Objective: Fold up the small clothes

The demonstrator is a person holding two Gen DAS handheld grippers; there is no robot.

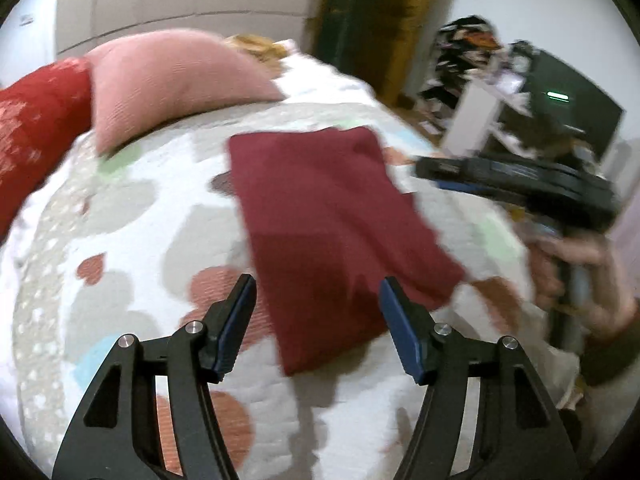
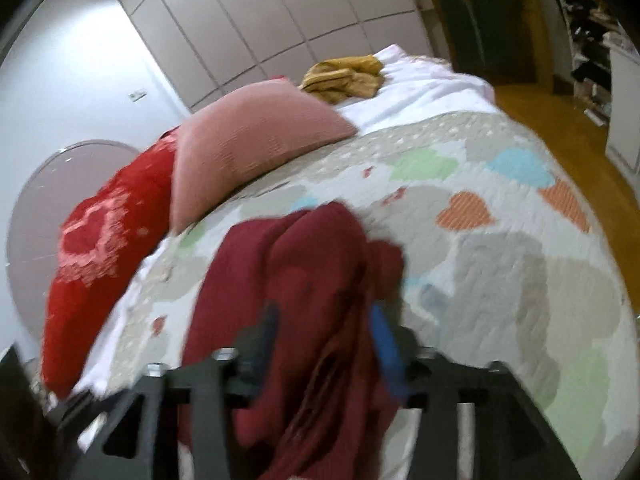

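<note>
A dark red cloth (image 1: 332, 216) lies folded into a long flat rectangle on the heart-patterned quilt (image 1: 132, 216). My left gripper (image 1: 318, 292) hovers open over its near end, with the pads apart and not touching it. In the right wrist view the same cloth (image 2: 304, 280) looks rumpled and runs between the blurred fingers of my right gripper (image 2: 324, 320). Those jaws stand apart and I see no pad pressing on the fabric. A person's hand (image 1: 568, 256) holds the right gripper at the cloth's right side.
A pink pillow (image 2: 248, 144) and a red pillow (image 2: 104, 248) lean at the head of the bed. A crumpled yellow garment (image 2: 344, 76) lies on the white sheet beyond. The wooden floor (image 2: 560, 120) and cluttered shelves (image 1: 500, 92) are to the right.
</note>
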